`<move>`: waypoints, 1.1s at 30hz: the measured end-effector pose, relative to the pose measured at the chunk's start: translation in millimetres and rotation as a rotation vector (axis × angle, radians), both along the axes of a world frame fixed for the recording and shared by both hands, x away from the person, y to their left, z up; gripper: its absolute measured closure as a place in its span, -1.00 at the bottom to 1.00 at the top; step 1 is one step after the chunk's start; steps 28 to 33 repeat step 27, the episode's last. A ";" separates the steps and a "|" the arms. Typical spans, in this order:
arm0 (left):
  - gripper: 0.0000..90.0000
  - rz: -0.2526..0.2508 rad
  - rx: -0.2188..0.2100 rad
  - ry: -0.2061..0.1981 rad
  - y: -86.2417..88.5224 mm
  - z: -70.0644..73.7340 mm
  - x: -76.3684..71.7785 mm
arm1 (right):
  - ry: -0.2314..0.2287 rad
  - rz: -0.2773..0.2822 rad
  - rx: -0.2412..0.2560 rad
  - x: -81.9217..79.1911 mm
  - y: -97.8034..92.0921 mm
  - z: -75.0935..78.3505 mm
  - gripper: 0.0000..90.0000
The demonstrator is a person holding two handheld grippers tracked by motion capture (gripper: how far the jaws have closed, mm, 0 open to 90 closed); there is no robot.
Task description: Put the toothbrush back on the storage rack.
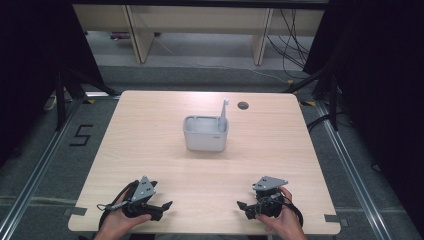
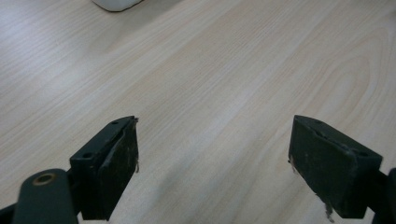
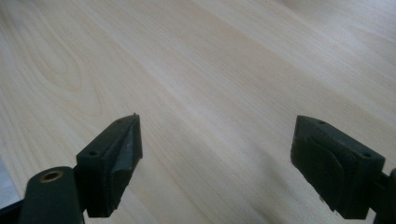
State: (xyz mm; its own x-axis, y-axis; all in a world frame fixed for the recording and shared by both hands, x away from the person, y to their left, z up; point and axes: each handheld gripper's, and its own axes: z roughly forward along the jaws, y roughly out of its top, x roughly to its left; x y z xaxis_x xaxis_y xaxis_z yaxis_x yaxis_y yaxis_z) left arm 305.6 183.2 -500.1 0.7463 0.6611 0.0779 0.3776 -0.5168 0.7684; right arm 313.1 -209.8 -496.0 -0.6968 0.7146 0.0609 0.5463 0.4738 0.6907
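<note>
Pale wood covers the desk (image 1: 150, 150) I am working over. From the high view, a grey tub (image 1: 205, 134) sits near the middle, a little toward the far side, with a thin grey handle (image 1: 223, 114) standing up out of its right rear corner; I cannot tell what the handle belongs to. A small dark hole (image 1: 243, 105) marks the desk top behind the tub to the right. My left tool (image 1: 162, 207) lies at the near edge on the left, held in the left hand (image 1: 116, 223), its jaws spread and pointing toward the right. My right tool (image 1: 243, 208) lies at the near edge on the right, held in the right hand (image 1: 285, 222), its jaws pointing left toward the other. Both are well apart from the tub and from each other. Grey floor surrounds the desk, with a black "5" (image 1: 81, 135) marked on it to the left.

In the left gripper view, the left tool (image 2: 214, 158) is wide, with bare wood between its worn black jaws. A white-grey corner of the tub (image 2: 116, 4) shows at the top edge.

In the right gripper view, the right tool (image 3: 216, 156) is wide too, holding nothing, with wood grain running beneath it.
</note>
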 end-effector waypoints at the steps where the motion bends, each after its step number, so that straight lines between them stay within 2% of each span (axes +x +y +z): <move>1: -0.66 -0.001 0.002 -0.001 0.2 0.2 0.1 | 0.015 0.005 -0.010 -0.4 -0.7 1.6 -0.61; 2: -0.66 -0.008 0.010 -0.005 0.8 0.5 0.8 | 0.004 0.012 -0.012 0.4 -1.3 1.1 -0.61; 9: -0.66 -0.002 0.002 -0.001 0.2 0.5 0.0 | 0.006 0.013 -0.008 0.5 -1.5 0.7 -0.61; 12: -0.66 -0.002 0.003 -0.002 0.2 0.4 -0.1 | -0.011 0.028 -0.013 2.0 -2.6 0.8 -0.61; 13: -0.66 -0.003 0.003 -0.002 0.2 0.4 -0.1 | 0.000 0.021 -0.008 1.4 -2.4 1.4 -0.61; 17: -0.66 -0.002 0.003 -0.002 0.1 0.4 -0.1 | -0.009 0.029 -0.013 2.0 -2.7 0.9 -0.61; 21: -0.66 -0.003 0.004 -0.002 0.2 0.5 -0.1 | 0.002 0.023 -0.008 1.4 -2.4 1.4 -0.61; 23: -0.66 -0.002 0.003 -0.002 0.3 0.6 0.0 | -0.015 0.026 -0.011 2.0 -2.4 0.5 -0.61; 33: -0.66 -0.001 0.002 -0.003 0.3 0.6 0.1 | -0.014 0.026 -0.011 2.0 -2.2 0.5 -0.61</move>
